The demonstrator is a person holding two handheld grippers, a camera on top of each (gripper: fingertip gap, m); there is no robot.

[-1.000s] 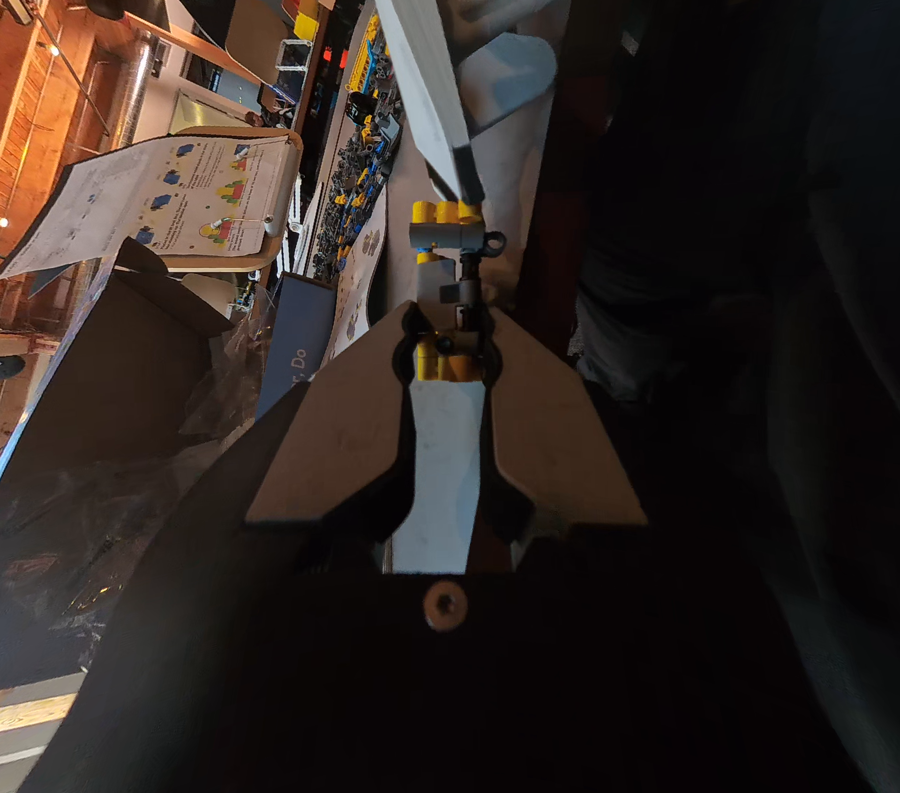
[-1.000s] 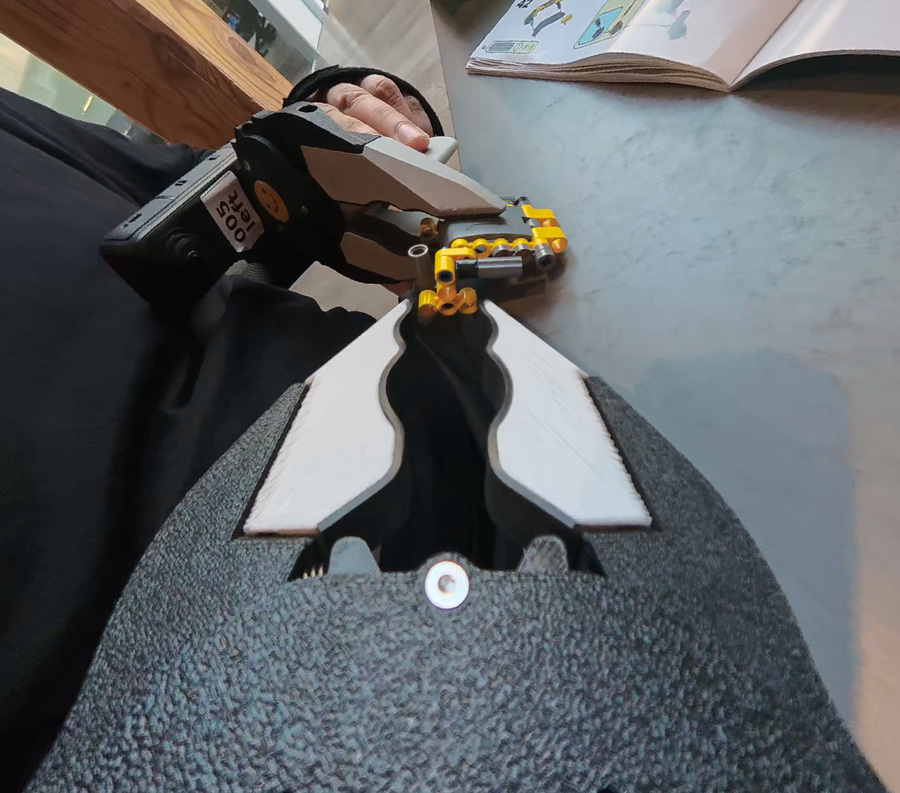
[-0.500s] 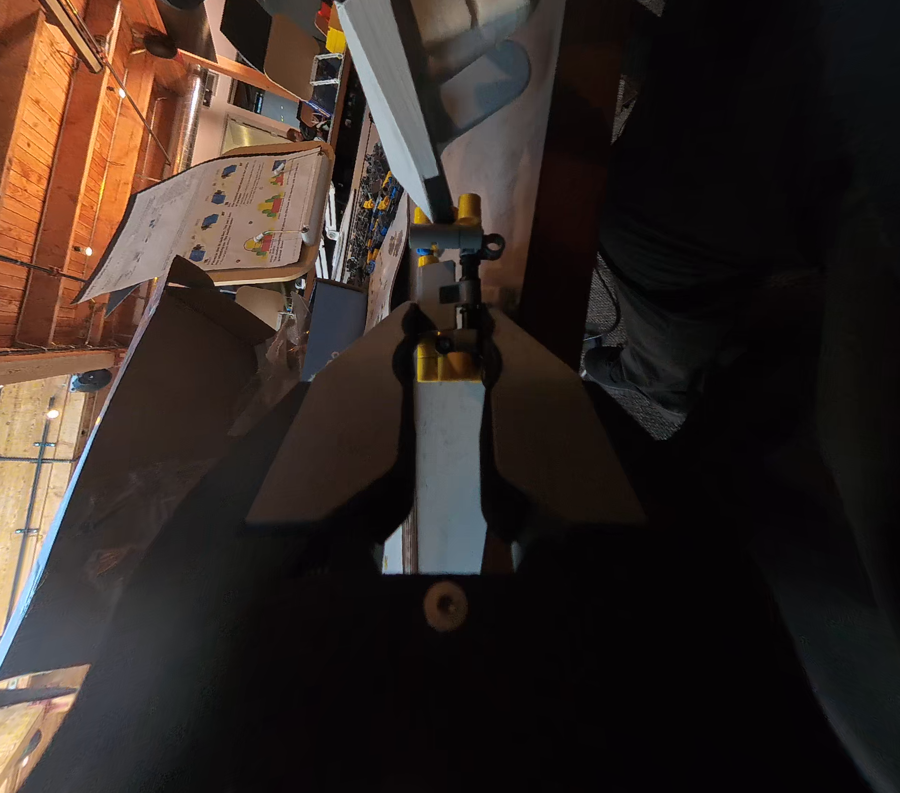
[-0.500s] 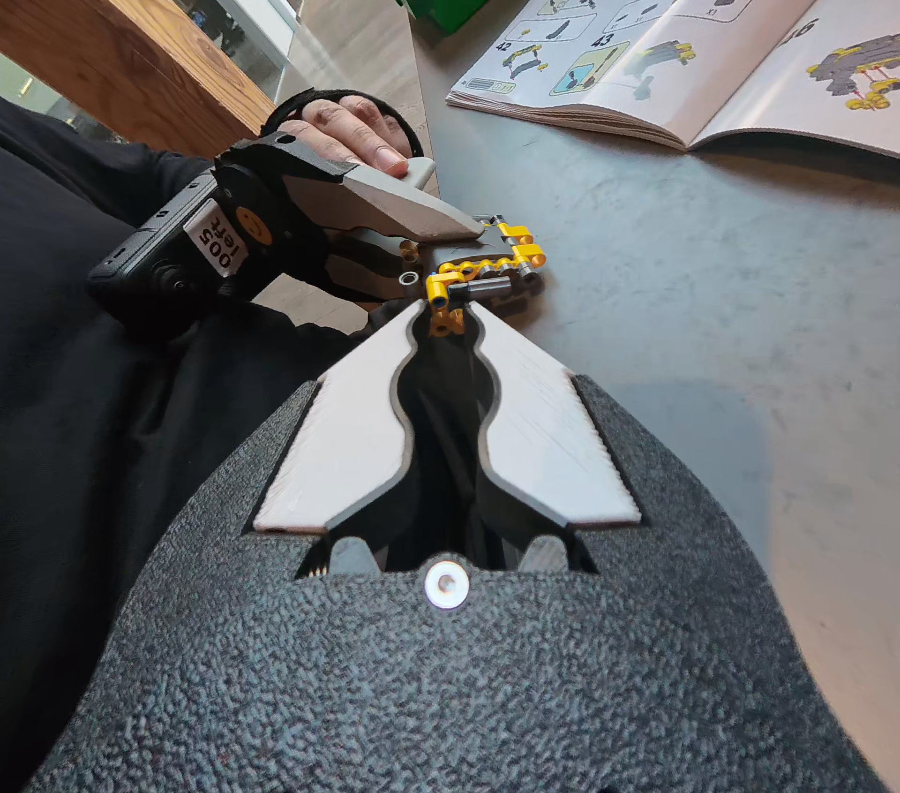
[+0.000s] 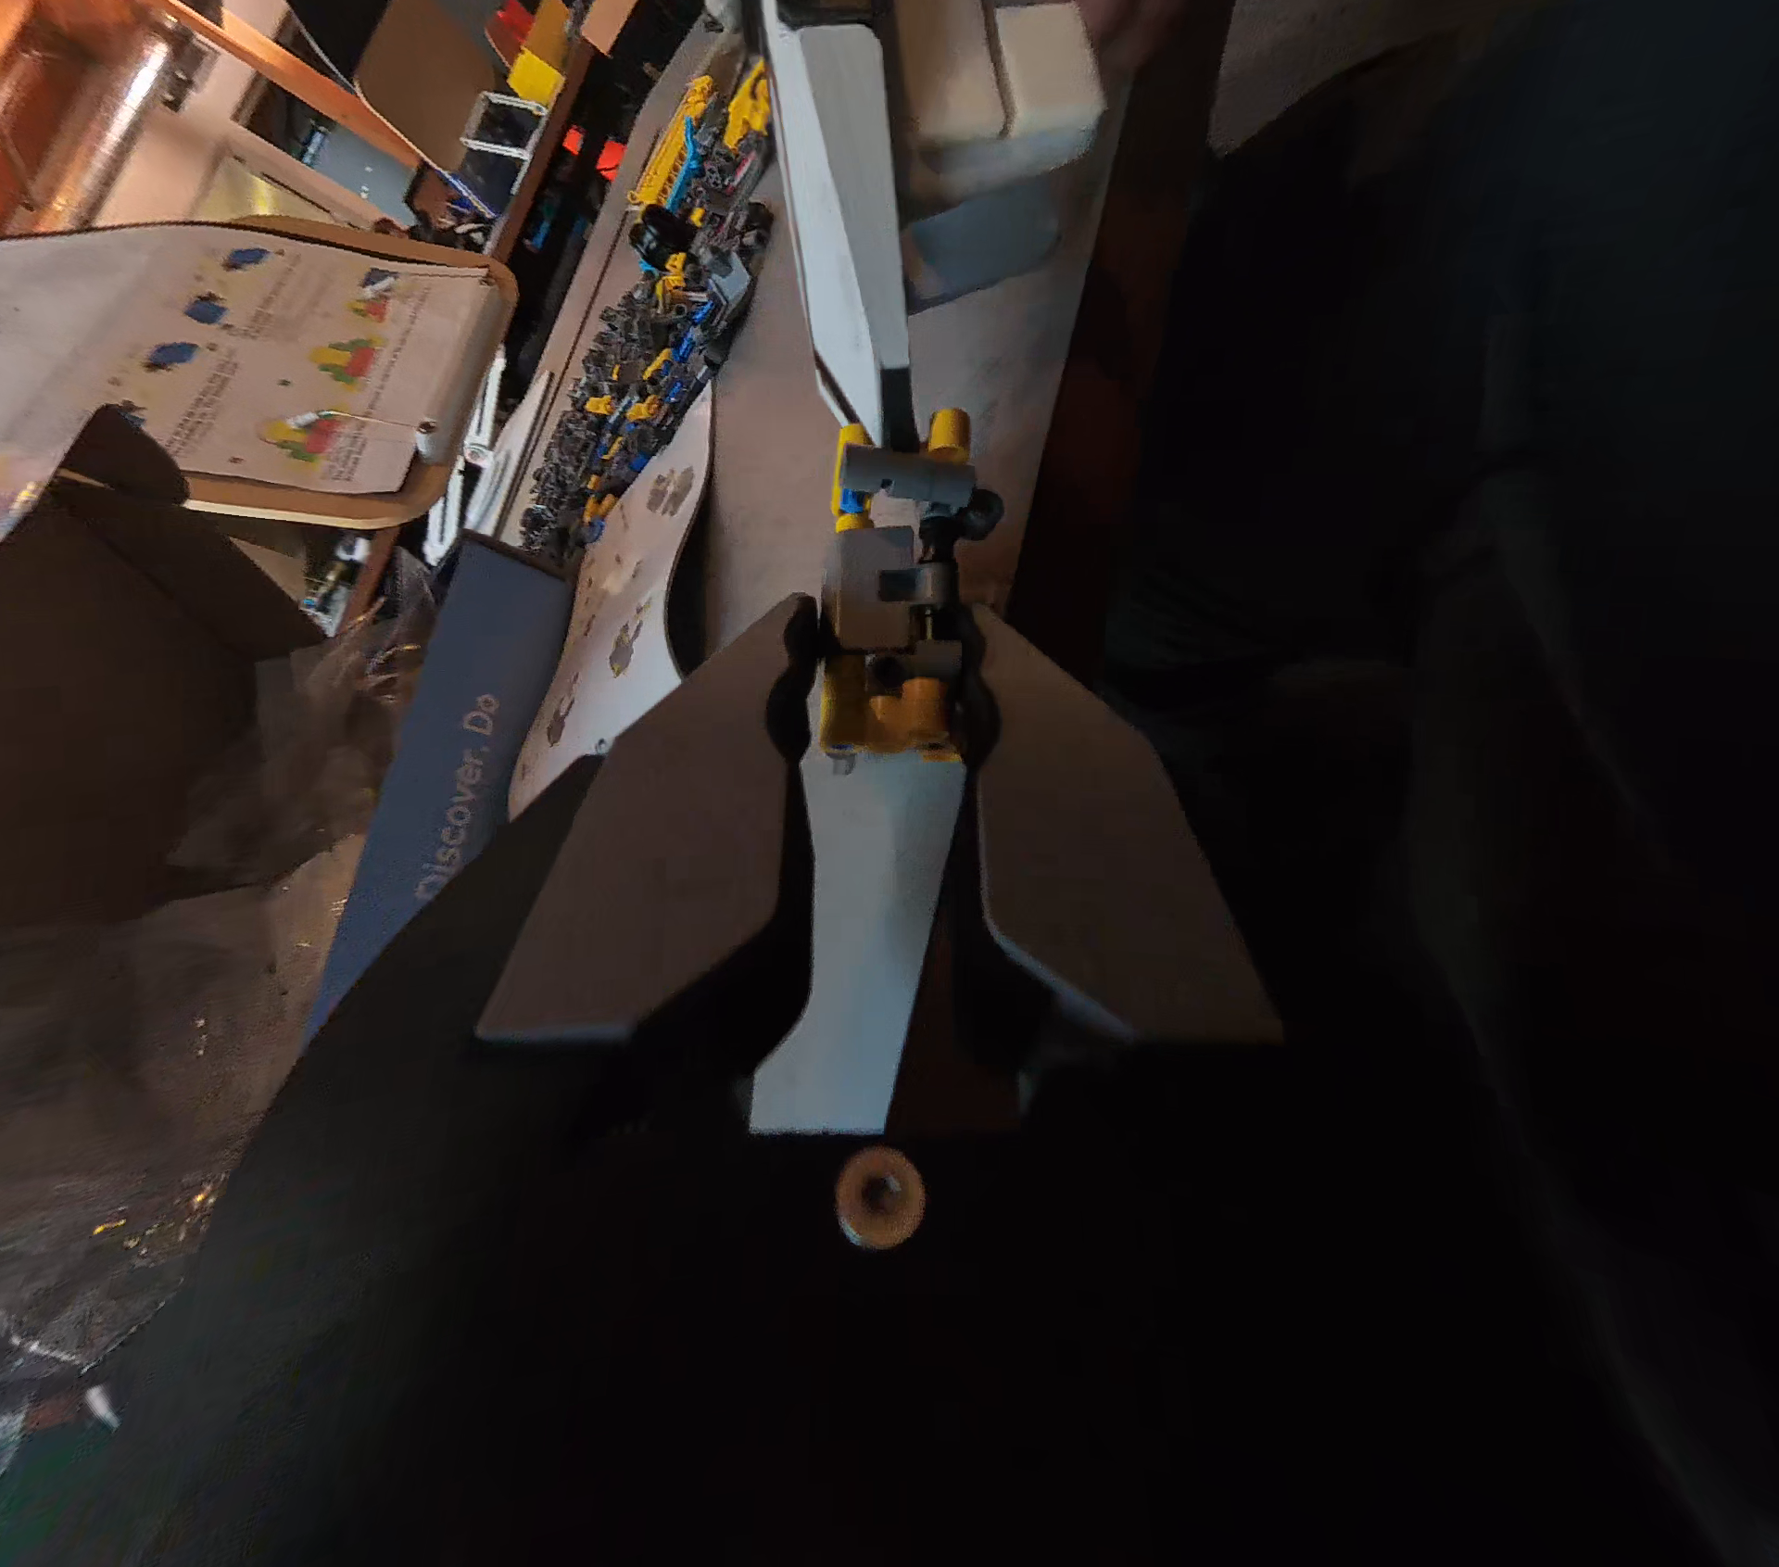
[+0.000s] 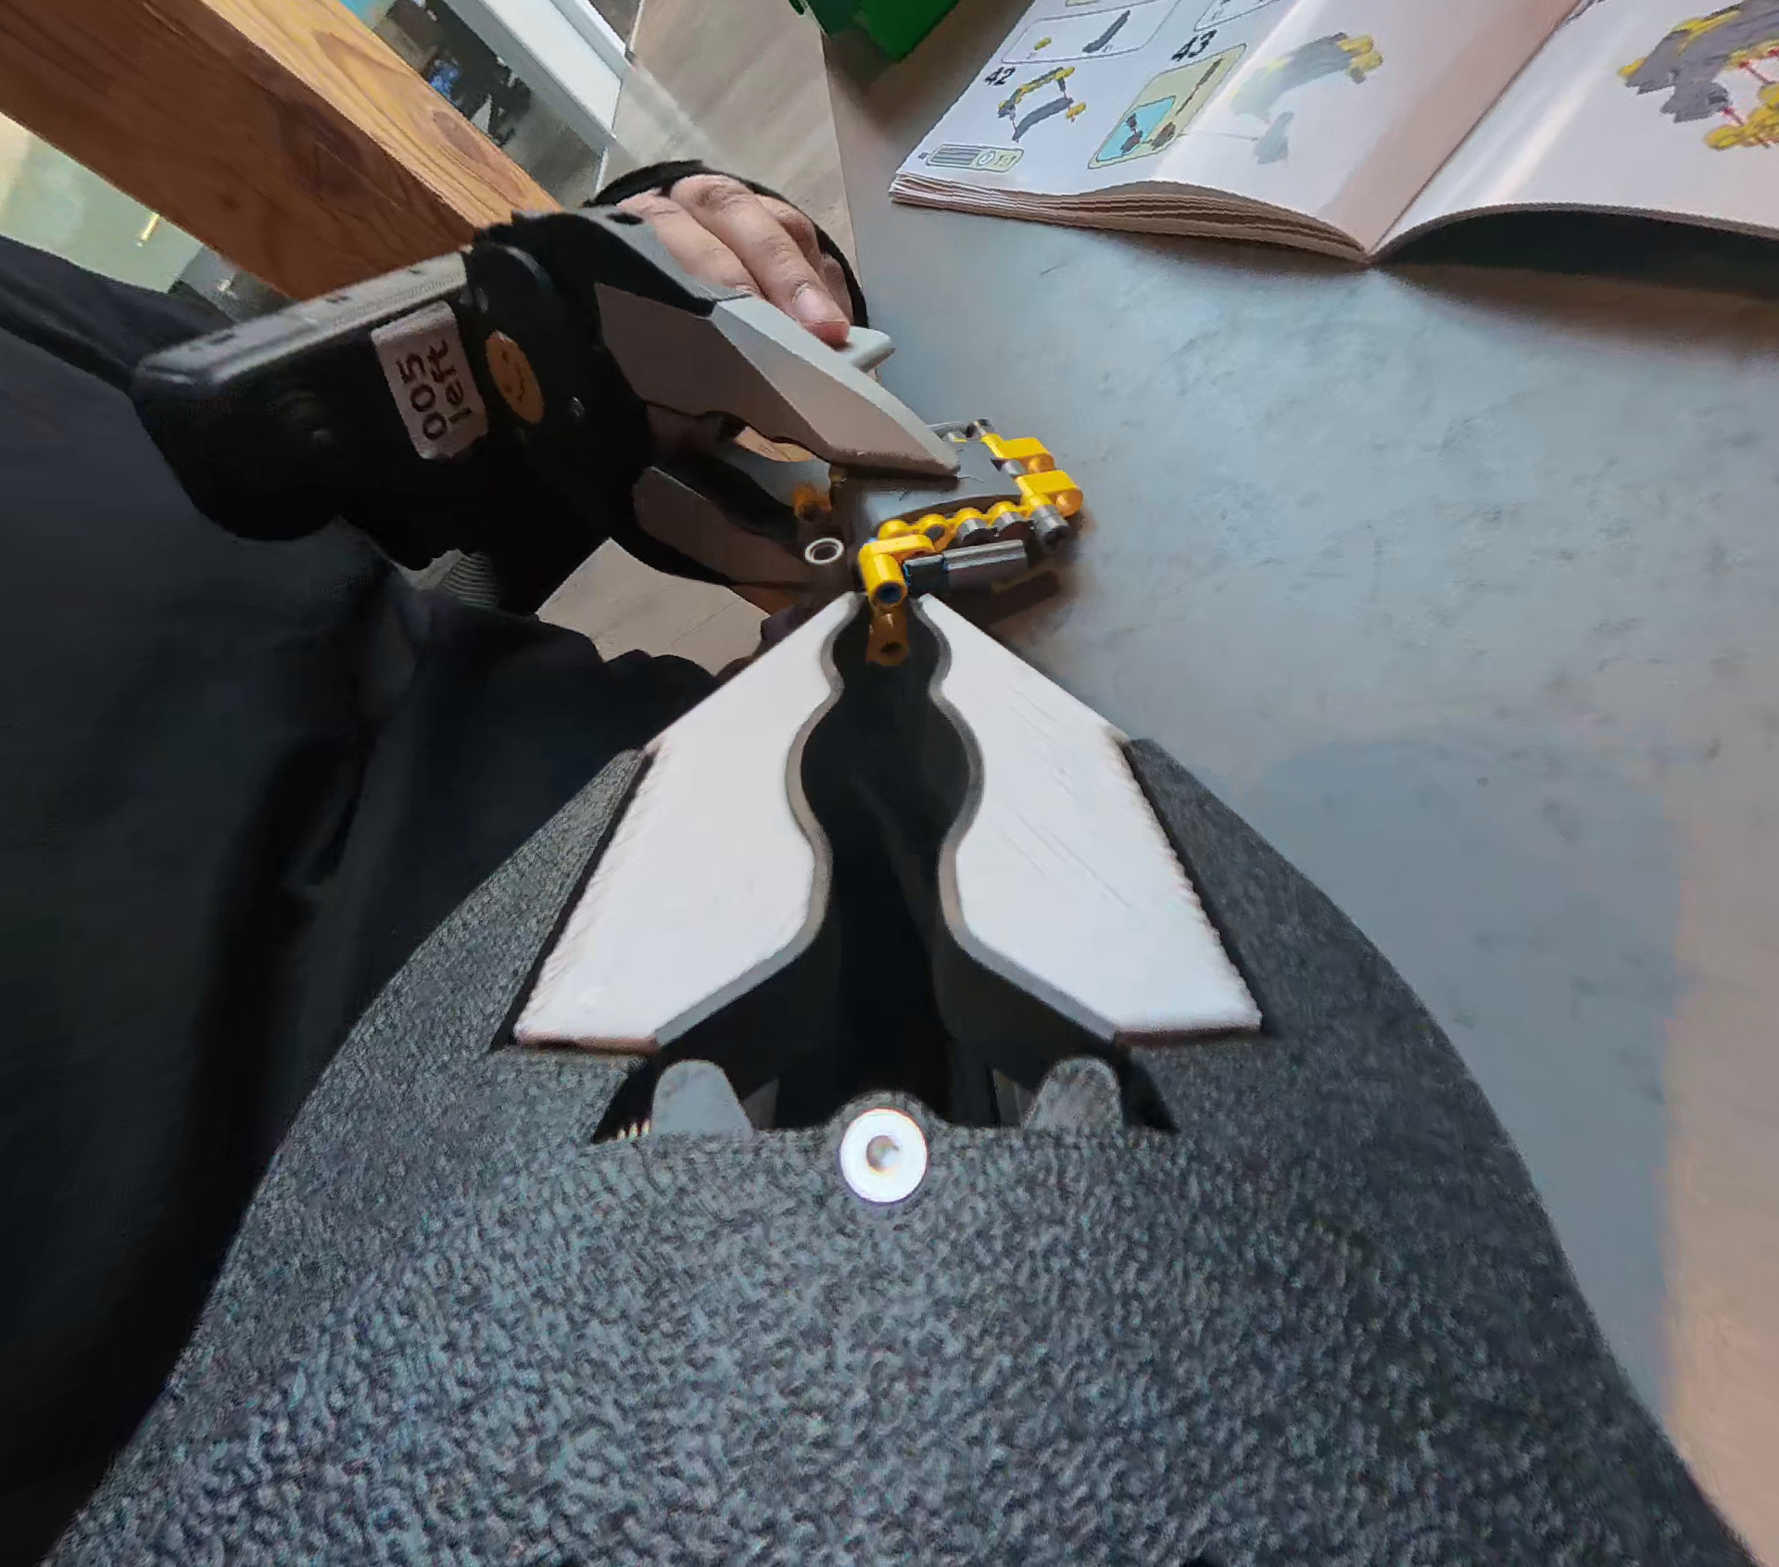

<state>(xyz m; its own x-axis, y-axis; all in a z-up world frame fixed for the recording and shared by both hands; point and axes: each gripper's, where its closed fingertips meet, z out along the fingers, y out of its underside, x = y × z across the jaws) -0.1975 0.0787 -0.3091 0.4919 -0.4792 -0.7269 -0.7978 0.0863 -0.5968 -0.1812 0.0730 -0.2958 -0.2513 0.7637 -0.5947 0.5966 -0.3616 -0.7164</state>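
Beyond grey tabletop, perhaps a cluttered workshop.

Left wrist view: dim, right half near black, warm orange glow upper left, motion blur at top. Right wrist view: bright, even daylight, soft shadows on table; fisheye bending at edges.

small toy build of grey and yellow plastic bricks: held at its bottom end between the left tool fingers, just over the grey tabletop.
yellow bent plastic piece: sticks out of the build, pinched by the right tool tips.
top of build: a grey bar with yellow ends.
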